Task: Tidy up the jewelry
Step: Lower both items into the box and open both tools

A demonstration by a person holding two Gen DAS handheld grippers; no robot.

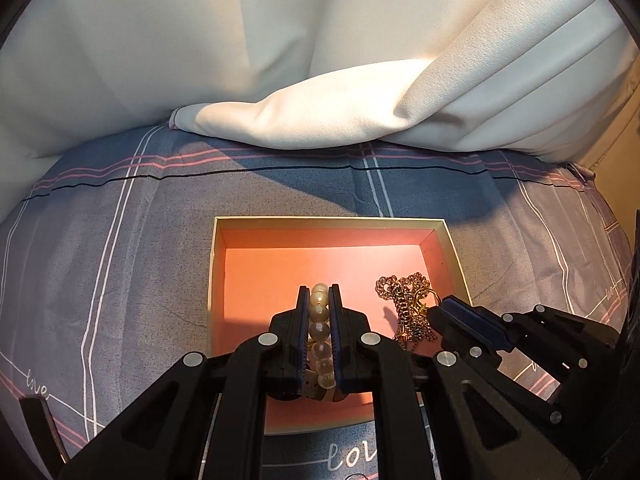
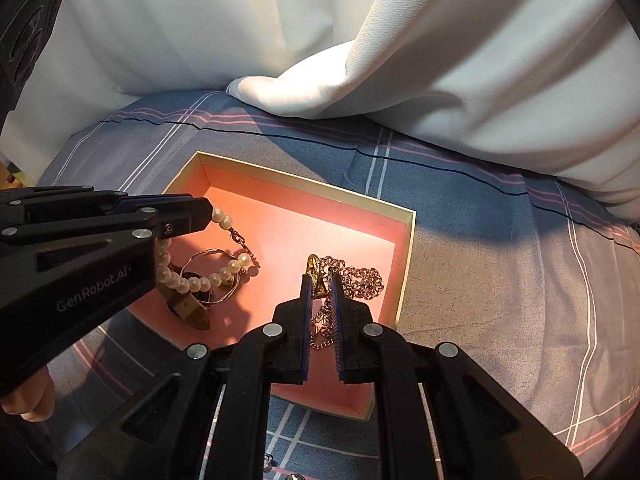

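Note:
An open cream box with a pink lining (image 1: 280,268) (image 2: 288,220) lies on the plaid bedsheet. My left gripper (image 1: 319,292) is shut on a pearl bracelet (image 1: 320,320) inside the box; the bracelet also shows in the right wrist view (image 2: 192,280), draped over a thin ring and a brown piece. My right gripper (image 2: 320,280) is shut on a gold pendant (image 2: 314,270) joined to a rose-gold chain (image 2: 360,280) that lies in the box's right part. The chain (image 1: 404,296) and right gripper (image 1: 440,308) show in the left wrist view.
White curtain folds (image 1: 320,120) (image 2: 360,80) rest on the bed just behind the box. The grey-blue plaid sheet (image 1: 120,260) surrounds the box. A person's fingers (image 2: 28,400) show at lower left.

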